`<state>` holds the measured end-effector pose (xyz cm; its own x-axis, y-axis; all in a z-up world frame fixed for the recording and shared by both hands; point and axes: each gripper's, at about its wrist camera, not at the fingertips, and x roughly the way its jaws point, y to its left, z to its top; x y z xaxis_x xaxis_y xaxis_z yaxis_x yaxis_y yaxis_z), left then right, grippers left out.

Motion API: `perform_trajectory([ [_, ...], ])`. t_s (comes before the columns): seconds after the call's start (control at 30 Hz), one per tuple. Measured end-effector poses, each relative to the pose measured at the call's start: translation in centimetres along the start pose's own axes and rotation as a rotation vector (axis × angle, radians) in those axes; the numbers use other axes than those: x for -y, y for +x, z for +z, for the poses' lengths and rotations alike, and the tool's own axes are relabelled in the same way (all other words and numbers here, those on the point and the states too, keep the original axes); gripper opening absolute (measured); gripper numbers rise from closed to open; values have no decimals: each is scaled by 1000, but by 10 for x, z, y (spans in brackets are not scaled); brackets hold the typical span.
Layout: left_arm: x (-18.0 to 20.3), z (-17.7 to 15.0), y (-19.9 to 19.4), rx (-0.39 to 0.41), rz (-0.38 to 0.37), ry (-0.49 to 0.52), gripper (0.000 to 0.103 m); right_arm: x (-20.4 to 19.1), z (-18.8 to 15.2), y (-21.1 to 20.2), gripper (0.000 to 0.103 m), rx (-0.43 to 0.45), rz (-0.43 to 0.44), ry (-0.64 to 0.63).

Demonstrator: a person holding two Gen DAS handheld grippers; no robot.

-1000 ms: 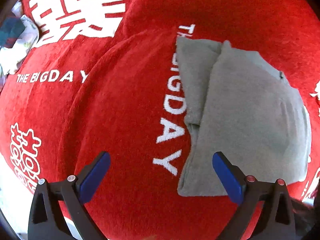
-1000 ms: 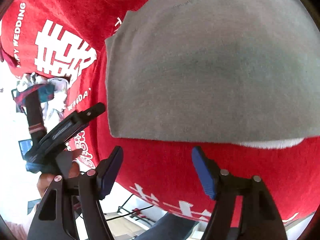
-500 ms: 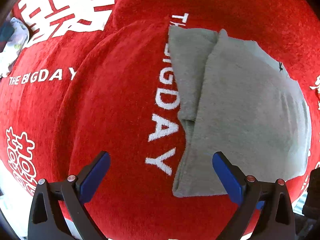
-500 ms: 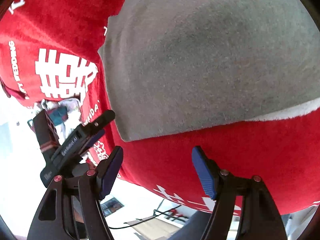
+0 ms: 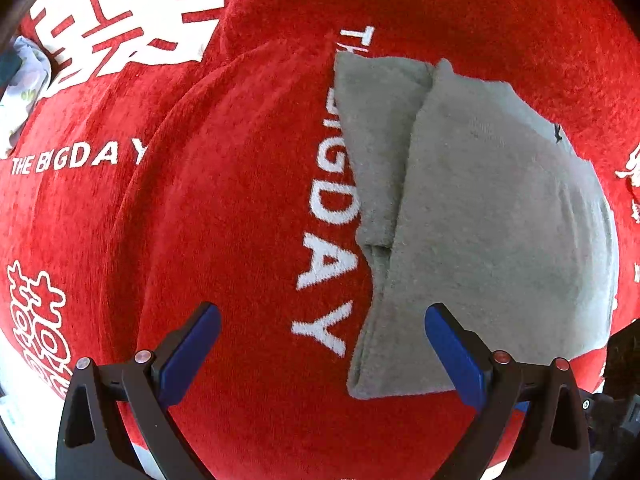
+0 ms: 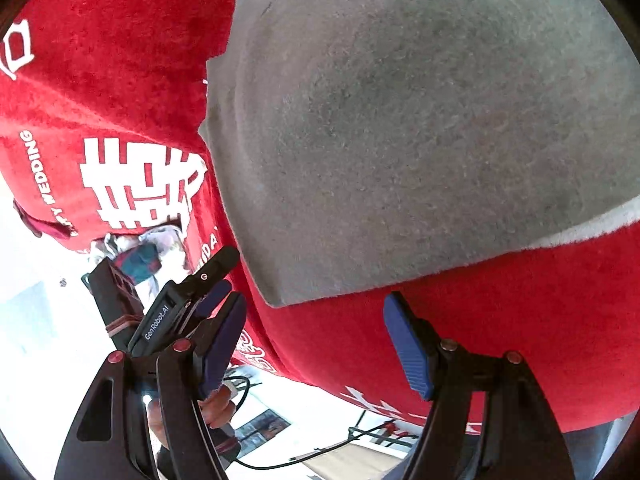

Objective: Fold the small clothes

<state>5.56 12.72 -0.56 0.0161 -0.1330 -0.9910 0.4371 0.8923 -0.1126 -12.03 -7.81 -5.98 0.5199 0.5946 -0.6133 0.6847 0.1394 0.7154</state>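
A folded grey garment (image 5: 488,216) lies flat on a red cloth (image 5: 224,208) printed with white letters. My left gripper (image 5: 322,344) points straight down over the cloth, open and empty; its right finger hangs over the garment's near left corner. In the right wrist view the grey garment (image 6: 420,128) fills the upper part. My right gripper (image 6: 316,344) is open and empty just off the garment's near edge, with the garment's corner between and beyond its fingers. The left gripper's body (image 6: 188,300) shows at the left of that view.
A crumpled pile of other clothes (image 6: 140,252) lies at the far edge of the red cloth, also seen as light fabric (image 5: 20,92) at the left rim. Past the cloth's near edge are a pale floor, black cables (image 6: 360,432) and a hand (image 6: 216,408).
The right gripper has rolled and sunk toward the garment's near edge, so the garment looks larger and tilted. The left gripper has hardly moved. Both stay open.
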Motion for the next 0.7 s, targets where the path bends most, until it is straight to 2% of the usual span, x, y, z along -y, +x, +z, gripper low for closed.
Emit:
perform_trajectory([
  [0.17, -8, 13, -5, 26, -12, -13, 102, 0, -2, 7, 75, -15, -5, -3],
  [0.4, 13, 55, -2, 118, 15, 30, 102, -2, -1, 6, 75, -10, -16, -16],
  [0.53, 23, 66, 20, 87, 102, 77, 102, 5, 0, 1, 75, 37, 34, 29],
  [0.7, 17, 65, 23, 59, 58, 62, 102, 20, -2, 9, 75, 75, 138, 120],
])
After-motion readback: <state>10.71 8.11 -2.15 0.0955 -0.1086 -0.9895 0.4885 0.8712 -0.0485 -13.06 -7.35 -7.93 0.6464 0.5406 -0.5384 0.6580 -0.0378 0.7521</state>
